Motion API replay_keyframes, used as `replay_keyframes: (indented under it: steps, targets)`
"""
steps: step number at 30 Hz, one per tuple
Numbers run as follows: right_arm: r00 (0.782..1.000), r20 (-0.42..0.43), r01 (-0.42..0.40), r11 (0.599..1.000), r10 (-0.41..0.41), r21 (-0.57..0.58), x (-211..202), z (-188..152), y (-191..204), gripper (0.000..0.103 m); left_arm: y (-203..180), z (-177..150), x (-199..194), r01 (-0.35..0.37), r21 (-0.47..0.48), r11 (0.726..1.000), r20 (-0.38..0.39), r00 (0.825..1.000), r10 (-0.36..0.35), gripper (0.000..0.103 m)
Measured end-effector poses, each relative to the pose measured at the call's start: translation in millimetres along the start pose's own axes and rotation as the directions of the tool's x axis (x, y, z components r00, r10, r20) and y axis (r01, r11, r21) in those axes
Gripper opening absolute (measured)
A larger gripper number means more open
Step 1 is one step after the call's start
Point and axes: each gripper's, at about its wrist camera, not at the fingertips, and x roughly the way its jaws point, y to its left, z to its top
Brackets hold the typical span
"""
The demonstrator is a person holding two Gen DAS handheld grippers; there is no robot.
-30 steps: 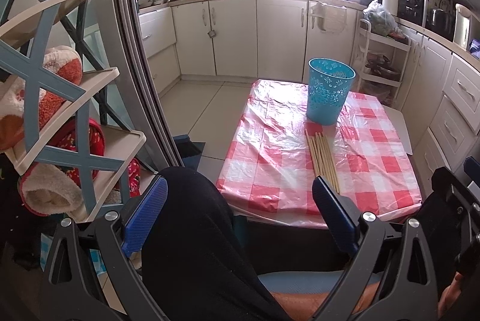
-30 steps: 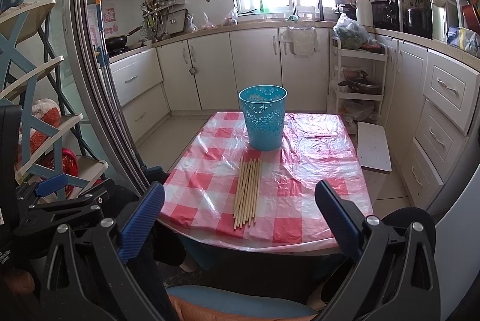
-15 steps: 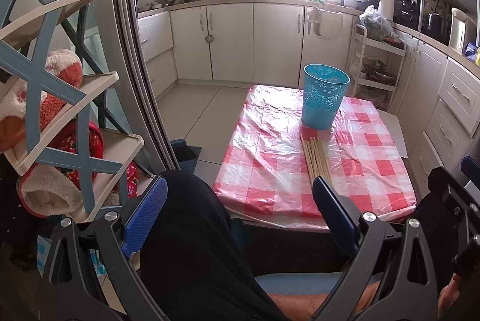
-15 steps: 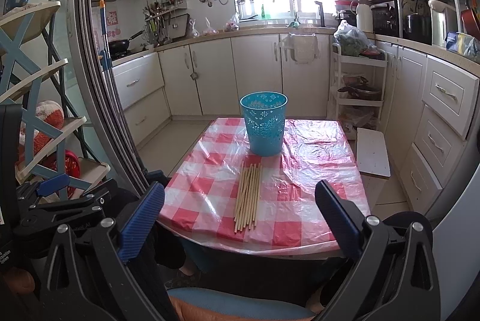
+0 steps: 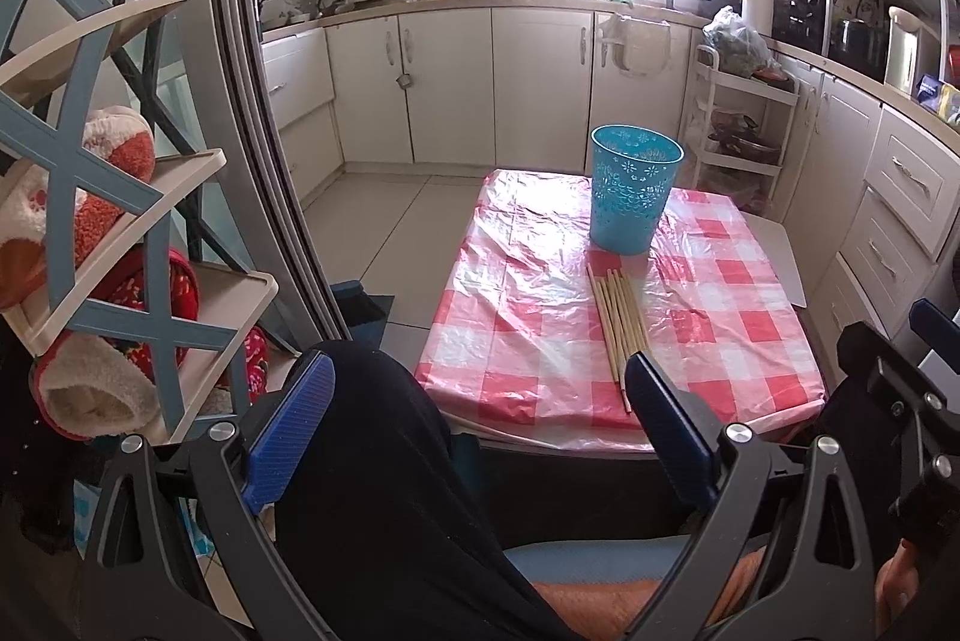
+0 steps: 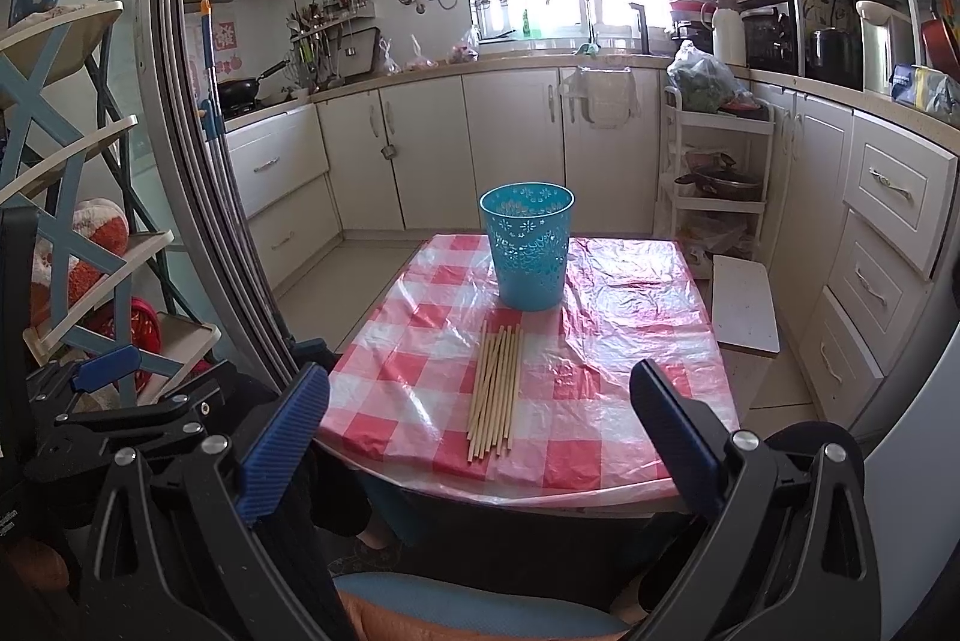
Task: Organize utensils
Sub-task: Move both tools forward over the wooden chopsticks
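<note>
Kitchen cabinets ring a small table [image 6: 630, 341] under a red-checked plastic cloth, with a blue perforated basket [image 6: 528, 251] standing on it. Just in front of that basket lies my bundle of wooden chopsticks [image 6: 495, 392], pointing away from it toward me; perhaps eight, though I can't count them surely. My left gripper [image 5: 474, 431] and right gripper [image 6: 480, 437] both hang short of the table, fingers spread wide and holding nothing.

The left gripper's [image 5: 474, 410] finger hides the near ends of some chopsticks [image 5: 618, 326]. The basket's [image 6: 528, 245] inside cannot be seen. The worktop's [image 6: 630, 335] legs are hidden.
</note>
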Motion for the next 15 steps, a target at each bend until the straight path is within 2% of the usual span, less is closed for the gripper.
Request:
replay_keyframes:
  steps: [3, 7, 12, 13, 14, 15]
  targets:
    - [1.000, -0.006, 0.014, 1.000, -0.015, -0.004, 6.9, -1.4, -3.9, 0.096, 0.1, 0.1, 4.0, 0.030, -0.009, 1.000, -0.012, 0.999, -0.030, 0.093]
    - [0.999, -0.031, 0.043, 0.999, -0.043, -0.027, 35.6, -6.1, -14.4, 0.096, 1.3, 0.4, 18.8, 0.050, -0.018, 0.999, -0.039, 0.998, -0.051, 0.093]
    - [0.989, -0.146, 0.027, 0.998, -0.036, -0.060, 111.8, -15.9, -29.1, 0.094, 1.7, 1.2, 50.1, 0.038, -0.021, 0.999, -0.071, 0.997, -0.039, 0.094]
    - [0.985, -0.171, 0.013, 0.998, -0.024, -0.063, 128.7, -17.7, -31.6, 0.083, 1.8, 1.5, 59.7, 0.039, -0.019, 0.999, -0.092, 0.995, -0.040, 0.095]
    - [0.980, -0.198, 0.001, 0.998, -0.014, -0.063, 143.3, -20.4, -33.4, 0.066, 2.0, 1.8, 68.9, 0.038, -0.019, 0.999, -0.111, 0.993, -0.040, 0.095]
    - [0.973, -0.231, -0.008, 0.998, -0.005, -0.058, 160.9, -20.5, -35.6, 0.060, 2.2, 1.4, 76.8, 0.037, -0.021, 0.999, -0.124, 0.991, -0.040, 0.095]
